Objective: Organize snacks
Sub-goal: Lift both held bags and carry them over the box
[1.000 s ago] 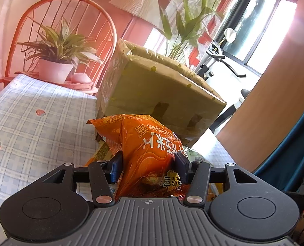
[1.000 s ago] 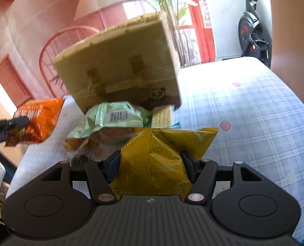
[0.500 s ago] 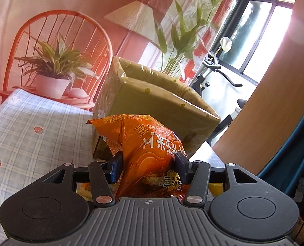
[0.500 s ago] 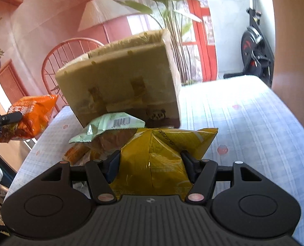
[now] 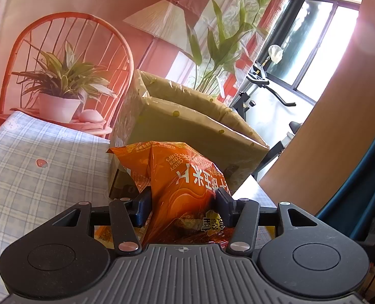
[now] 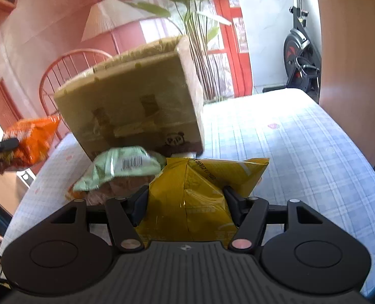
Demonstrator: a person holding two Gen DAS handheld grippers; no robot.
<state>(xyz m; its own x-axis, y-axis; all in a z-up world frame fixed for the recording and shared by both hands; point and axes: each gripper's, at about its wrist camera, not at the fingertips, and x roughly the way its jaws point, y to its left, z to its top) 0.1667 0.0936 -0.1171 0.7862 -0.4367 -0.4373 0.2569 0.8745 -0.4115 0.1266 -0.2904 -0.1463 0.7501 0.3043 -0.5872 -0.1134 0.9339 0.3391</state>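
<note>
My left gripper [image 5: 183,202] is shut on an orange corn chips bag [image 5: 182,177] and holds it in the air, left of the open cardboard box [image 5: 187,124]. The bag also shows at the left edge of the right wrist view [image 6: 33,139]. My right gripper [image 6: 186,202] is shut on a yellow snack bag [image 6: 200,190], held above the table in front of the box [image 6: 134,111]. A pale green snack bag [image 6: 121,164] lies on other packets at the box's foot.
The table has a blue checked cloth [image 6: 301,152] with strawberry prints. An orange chair with a potted plant [image 5: 60,86] stands behind the table's far end. A lamp, tall plant [image 6: 187,12] and exercise bike [image 6: 301,50] stand beyond the box.
Both grippers have risen with their bags. The box now sits lower in both views, and its open top shows in the left wrist view.
</note>
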